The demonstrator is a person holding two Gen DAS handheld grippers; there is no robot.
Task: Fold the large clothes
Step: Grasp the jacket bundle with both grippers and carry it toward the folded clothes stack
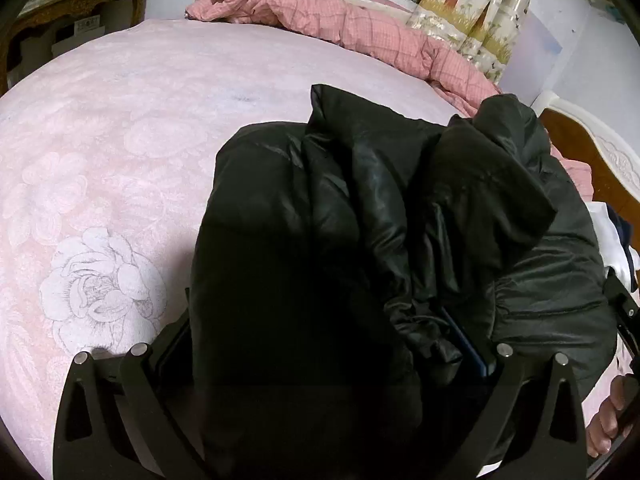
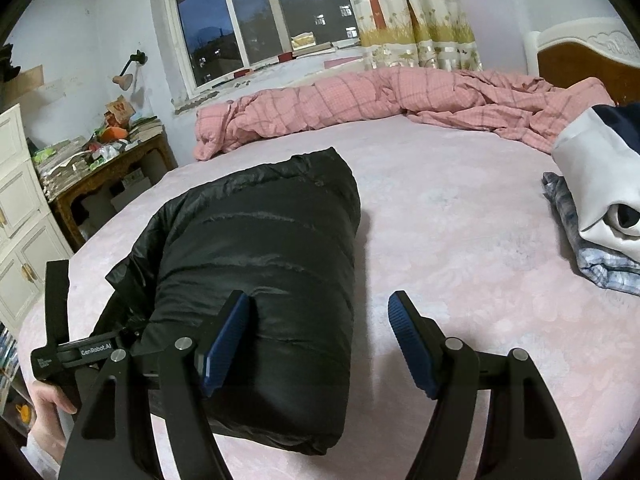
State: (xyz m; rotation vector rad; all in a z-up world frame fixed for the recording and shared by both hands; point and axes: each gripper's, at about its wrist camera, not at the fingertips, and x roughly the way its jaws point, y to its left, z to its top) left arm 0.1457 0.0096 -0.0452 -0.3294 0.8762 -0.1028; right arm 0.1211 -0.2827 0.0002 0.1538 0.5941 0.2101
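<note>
A black puffer jacket (image 2: 260, 280) lies folded into a thick bundle on the pink bed sheet (image 2: 460, 260). My right gripper (image 2: 320, 332) is open and empty at the bundle's near right edge, its left pad (image 2: 224, 340) against the jacket and its right pad (image 2: 412, 344) over bare sheet. In the left wrist view the jacket (image 1: 360, 240) fills the middle, and my left gripper (image 1: 320, 344) stands wide apart around bunched jacket fabric. Its fingertips are mostly buried in the black cloth. The left gripper body also shows in the right wrist view (image 2: 76, 356).
A rumpled pink checked quilt (image 2: 380, 96) lies along the far side of the bed. Folded clothes (image 2: 600, 208) are stacked at the right. A cluttered wooden side table (image 2: 112, 168) and white cabinet (image 2: 20, 216) stand at the left. The headboard (image 2: 588, 60) is far right.
</note>
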